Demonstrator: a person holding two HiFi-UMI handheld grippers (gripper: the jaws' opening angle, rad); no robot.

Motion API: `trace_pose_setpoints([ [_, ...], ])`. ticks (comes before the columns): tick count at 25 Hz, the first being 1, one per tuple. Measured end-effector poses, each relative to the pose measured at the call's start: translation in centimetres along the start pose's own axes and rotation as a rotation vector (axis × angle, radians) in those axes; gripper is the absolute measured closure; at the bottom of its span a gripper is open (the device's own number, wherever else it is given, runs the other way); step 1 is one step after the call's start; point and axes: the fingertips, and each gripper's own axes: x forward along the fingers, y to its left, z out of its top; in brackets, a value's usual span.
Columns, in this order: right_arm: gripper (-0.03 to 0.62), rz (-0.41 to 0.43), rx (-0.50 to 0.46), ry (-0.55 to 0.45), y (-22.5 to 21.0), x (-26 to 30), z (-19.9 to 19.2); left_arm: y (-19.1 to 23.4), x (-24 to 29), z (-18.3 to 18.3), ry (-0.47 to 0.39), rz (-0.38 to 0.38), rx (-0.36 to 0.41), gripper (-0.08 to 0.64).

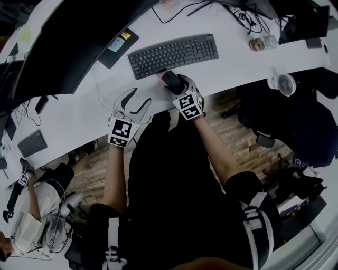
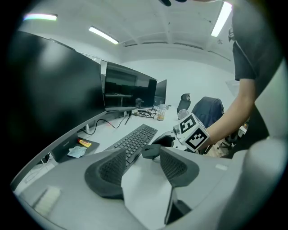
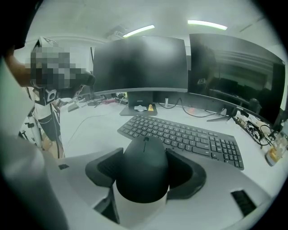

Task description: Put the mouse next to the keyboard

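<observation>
A black mouse (image 1: pixel 171 81) sits between the jaws of my right gripper (image 1: pixel 174 84), which is shut on it. The mouse is just in front of the black keyboard (image 1: pixel 173 55), near its left half. In the right gripper view the mouse (image 3: pixel 144 168) fills the gap of the right gripper (image 3: pixel 144 156), with the keyboard (image 3: pixel 184 137) right beyond it. I cannot tell whether the mouse touches the white desk (image 1: pixel 84 113). My left gripper (image 1: pixel 135 101) hovers open and empty left of the mouse. The left gripper view shows the left gripper (image 2: pixel 141 161), the mouse (image 2: pixel 152 150) and the keyboard (image 2: pixel 132 141).
Large dark monitors (image 1: pixel 79 37) stand behind the keyboard, one on a black base (image 1: pixel 117 46) carrying small items. Cables (image 1: pixel 248 16) and a small white fan (image 1: pixel 285 83) lie at the desk's right end. Another person (image 1: pixel 31 216) is at the lower left. The desk's front edge is close under the grippers.
</observation>
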Motion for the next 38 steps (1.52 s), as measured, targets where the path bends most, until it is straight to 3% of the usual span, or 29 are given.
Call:
trace_pose_setpoints([
  [11, 0.295, -0.017, -0.004, -0.013, -3.7, -1.6, 0.2, -1.0, 2.2, 2.0, -0.007, 0.015, -0.014, 0.321],
  [38, 0.295, -0.111, 0.065, -0.005, -18.3, -5.5, -0.6, -3.2, 11.5, 9.0, 0.001, -0.007, -0.018, 0.322],
])
